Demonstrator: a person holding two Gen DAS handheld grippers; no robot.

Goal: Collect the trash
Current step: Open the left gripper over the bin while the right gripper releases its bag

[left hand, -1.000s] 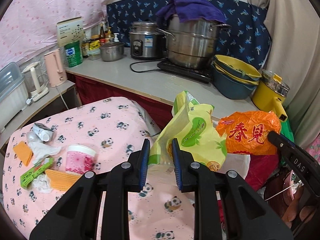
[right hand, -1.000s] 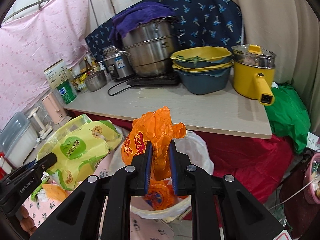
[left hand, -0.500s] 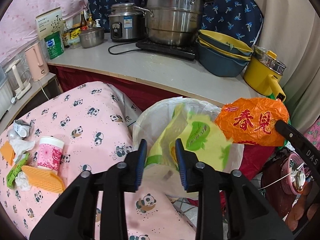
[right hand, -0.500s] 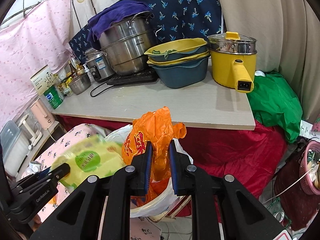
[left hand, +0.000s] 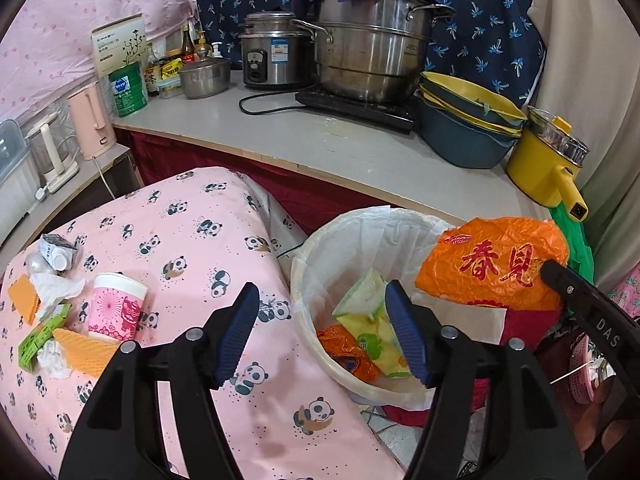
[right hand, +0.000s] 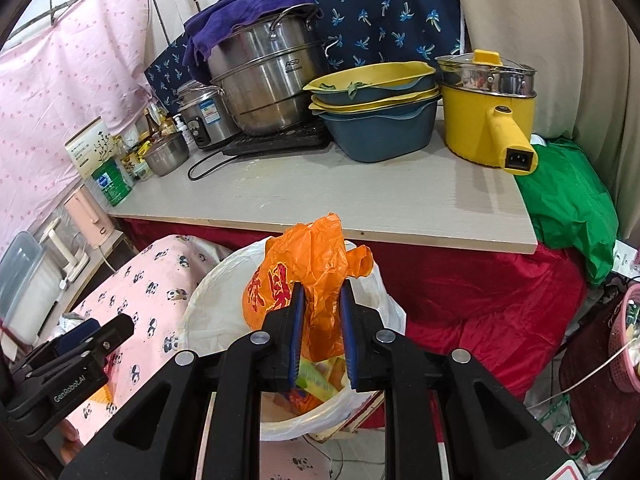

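A white-lined trash bin (left hand: 320, 240) stands beside the panda-print table (left hand: 168, 240). A yellow-green bag (left hand: 368, 316) lies inside it on an orange wrapper (left hand: 348, 354). My left gripper (left hand: 320, 328) is open and empty just above the bin's near rim. My right gripper (right hand: 322, 320) is shut on an orange plastic bag (right hand: 308, 272) and holds it over the bin (right hand: 216, 304); the bag also shows in the left wrist view (left hand: 496, 264). On the table's left lie a pink cup (left hand: 116, 310), orange wafers (left hand: 82, 350), tissues (left hand: 54, 288), a green box (left hand: 38, 338) and a small carton (left hand: 56, 250).
A counter (left hand: 340, 148) behind the bin holds a steel steamer pot (left hand: 372, 56), rice cooker (left hand: 272, 56), stacked basins (left hand: 464, 128) and a yellow electric pot (left hand: 548, 168). Red cloth (right hand: 480, 292) hangs below it. A green bag (right hand: 568, 208) and pink basket (right hand: 624, 336) are at right.
My left gripper opened and let go of the yellow-green bag, which dropped into the bin. My right gripper stayed shut on the orange bag, still over the bin.
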